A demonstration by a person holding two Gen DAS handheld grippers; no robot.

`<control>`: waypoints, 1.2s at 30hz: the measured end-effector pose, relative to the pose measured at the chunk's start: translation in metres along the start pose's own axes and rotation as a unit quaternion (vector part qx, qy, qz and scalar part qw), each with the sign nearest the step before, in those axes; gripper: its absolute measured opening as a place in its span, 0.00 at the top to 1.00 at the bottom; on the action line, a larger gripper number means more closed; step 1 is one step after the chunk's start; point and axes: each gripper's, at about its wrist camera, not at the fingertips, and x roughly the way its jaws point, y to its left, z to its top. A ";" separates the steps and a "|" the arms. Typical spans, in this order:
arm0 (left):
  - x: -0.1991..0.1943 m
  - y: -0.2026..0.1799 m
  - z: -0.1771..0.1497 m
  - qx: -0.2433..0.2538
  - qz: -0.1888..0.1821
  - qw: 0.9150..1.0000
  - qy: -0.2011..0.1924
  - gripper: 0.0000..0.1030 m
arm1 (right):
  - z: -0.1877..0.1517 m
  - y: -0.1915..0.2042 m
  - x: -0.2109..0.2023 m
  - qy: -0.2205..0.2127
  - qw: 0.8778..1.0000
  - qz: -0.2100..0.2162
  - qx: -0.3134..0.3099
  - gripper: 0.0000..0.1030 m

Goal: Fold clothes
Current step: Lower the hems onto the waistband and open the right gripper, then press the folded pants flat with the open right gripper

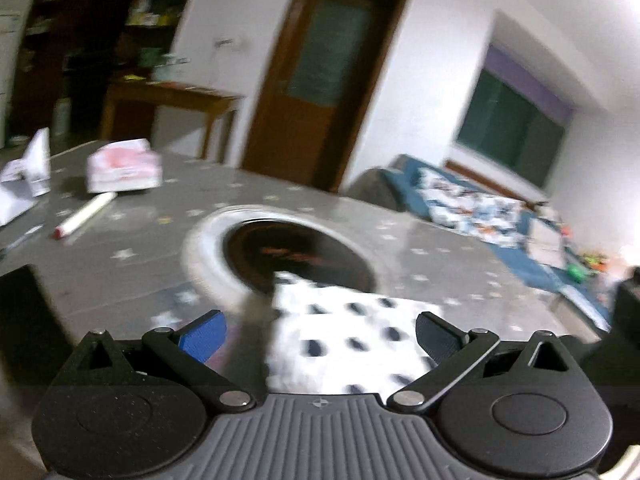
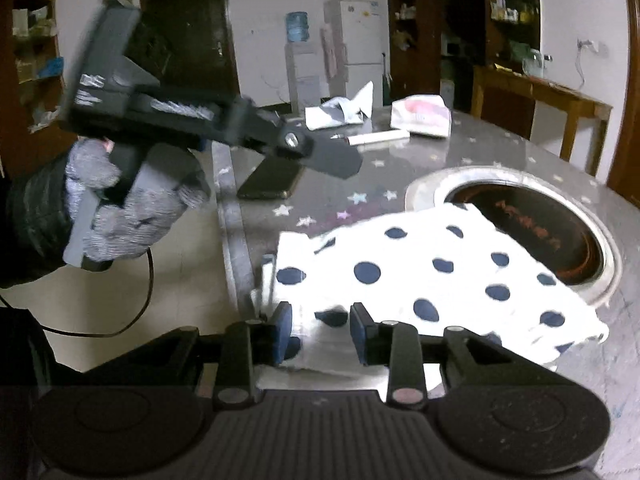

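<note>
A white garment with dark blue dots (image 2: 436, 276) lies folded on the grey star-patterned table (image 2: 344, 184), partly over the round recessed burner (image 2: 552, 236). In the left wrist view the garment (image 1: 344, 344) sits between and beyond my left gripper's (image 1: 320, 338) wide-open blue-padded fingers (image 1: 202, 338). The view is blurred. My right gripper (image 2: 320, 334) is partly open, its fingers astride the garment's near edge, not clamped. The left gripper also shows in the right wrist view (image 2: 320, 152), held high by a gloved hand (image 2: 132, 216) left of the table.
A black phone (image 2: 272, 184) lies near the table's left edge. A white marker (image 2: 378, 137), a tissue pack (image 2: 422, 114) and crumpled paper (image 2: 340, 110) sit at the far side. A wooden side table (image 2: 544, 96) and shelves stand behind. A sofa (image 1: 500, 216) is at right.
</note>
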 end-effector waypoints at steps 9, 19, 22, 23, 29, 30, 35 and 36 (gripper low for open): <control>0.019 -0.015 -0.018 0.012 -0.063 0.998 0.030 0.34 | 0.000 -0.039 -0.015 -0.027 0.996 -0.052 0.067 0.57; 0.022 -0.019 -0.041 0.043 -0.054 0.996 0.060 0.44 | 0.001 -0.116 0.017 -0.035 0.979 -0.154 0.132 0.56; 0.024 -0.017 -0.044 0.045 -0.052 0.995 0.066 0.44 | -0.006 -0.135 0.030 -0.018 0.972 -0.175 0.154 0.56; 0.024 -0.016 -0.044 0.044 -0.051 0.995 0.068 0.44 | -0.010 -0.140 0.033 -0.012 0.970 -0.178 0.162 0.58; 0.023 -0.019 -0.042 0.055 -0.048 0.995 0.067 0.44 | -0.005 -0.142 0.030 -0.014 0.973 -0.176 0.148 0.58; 0.021 -0.021 -0.040 0.058 -0.049 0.995 0.064 0.44 | 0.000 -0.140 0.029 -0.017 0.975 -0.173 0.140 0.58; 0.013 -0.030 -0.033 0.069 -0.058 0.995 0.044 0.44 | 0.031 -0.132 0.044 -0.022 0.985 -0.132 0.105 0.57; 0.014 -0.031 -0.033 0.070 -0.060 0.995 0.045 0.44 | 0.037 -0.130 0.051 -0.019 0.987 -0.124 0.097 0.57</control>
